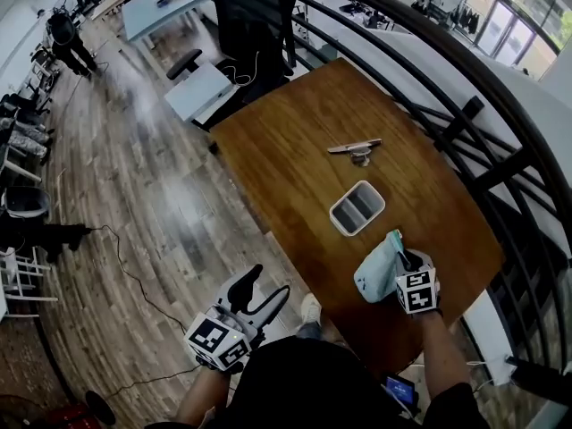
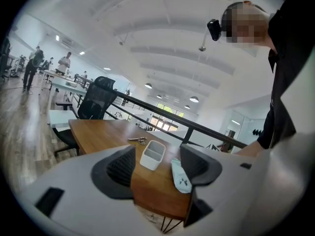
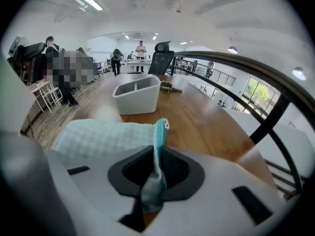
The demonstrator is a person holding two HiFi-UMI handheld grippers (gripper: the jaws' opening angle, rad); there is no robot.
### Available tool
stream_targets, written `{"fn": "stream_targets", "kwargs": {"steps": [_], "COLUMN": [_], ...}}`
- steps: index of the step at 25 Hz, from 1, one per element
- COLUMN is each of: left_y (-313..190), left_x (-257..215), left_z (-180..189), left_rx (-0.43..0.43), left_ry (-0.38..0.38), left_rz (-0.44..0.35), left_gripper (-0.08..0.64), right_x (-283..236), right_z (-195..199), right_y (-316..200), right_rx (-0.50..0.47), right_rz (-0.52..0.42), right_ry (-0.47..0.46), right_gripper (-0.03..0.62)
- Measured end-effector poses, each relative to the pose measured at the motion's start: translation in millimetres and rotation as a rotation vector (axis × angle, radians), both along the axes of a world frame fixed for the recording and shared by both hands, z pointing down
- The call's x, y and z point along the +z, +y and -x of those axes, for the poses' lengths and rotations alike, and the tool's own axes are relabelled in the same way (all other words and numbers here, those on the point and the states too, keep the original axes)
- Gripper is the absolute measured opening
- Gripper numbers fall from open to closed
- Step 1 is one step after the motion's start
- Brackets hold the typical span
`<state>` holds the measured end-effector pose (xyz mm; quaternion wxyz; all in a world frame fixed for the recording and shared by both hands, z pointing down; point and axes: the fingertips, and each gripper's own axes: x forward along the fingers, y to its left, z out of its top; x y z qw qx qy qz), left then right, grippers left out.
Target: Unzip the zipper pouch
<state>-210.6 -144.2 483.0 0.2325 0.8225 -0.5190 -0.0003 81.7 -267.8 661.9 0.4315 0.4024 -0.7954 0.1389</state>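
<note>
Left gripper (image 1: 265,290): held off the table's near-left edge, above the plank floor (image 1: 134,195). Jaws stand apart; dark ribbed pads (image 2: 120,168); nothing between them (image 2: 156,173).

Brown wooden table with rounded corners (image 1: 286,168): smooth, visible grain, slightly glossy.

Small flat grey metallic item (image 1: 356,148): lies toward the far edge of the table; too small to identify.

White rectangular plastic container with rounded corners (image 1: 344,225): sits at mid-table, on the near side of the metallic item. A lengthwise divider splits it into two compartments; the interiors read as shaded grey, and no contents can be made out.

Pale mint checked fabric zipper pouch (image 1: 375,275): soft, slightly puffed, near the table's near edge toward its right corner, just on the near side of the container and apart from it. A darker teal band runs along its right edge (image 3: 158,136).

Right gripper (image 1: 407,262): angled down at the pouch's right end. Jaws are clamped together on the teal edge band of the pouch, which passes upright between the pads (image 3: 155,173).

Black metal railing (image 1: 465,114): curves past the table's right edge.
</note>
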Motion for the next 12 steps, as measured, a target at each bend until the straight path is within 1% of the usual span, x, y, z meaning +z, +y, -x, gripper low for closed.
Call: {"fn": "stream_targets", "kwargs": {"steps": [4, 6, 9, 12], "left_y": [-15, -20, -23, -33], "left_x": [9, 9, 6, 7], "left_z": [-7, -17, -34, -44], "left_rx": [0.066, 0.100, 0.160, 0.232], "left_ry": [0.019, 0.028, 0.042, 0.058], "left_rz": [-0.006, -0.013, -0.018, -0.022], "left_gripper": [0.291, 0.291, 0.291, 0.288], "right_x": [-27, -42, -70, -95], "right_z": [10, 13, 20, 38], "right_y": [4, 9, 20, 28], "right_rx": [-0.011, -0.030, -0.085, -0.156], "right_rz": [-0.084, -0.126, -0.195, -0.259], "right_ry": [-0.021, -0.031, -0.036, -0.048], "right_gripper": [0.037, 0.037, 0.035, 0.035]}}
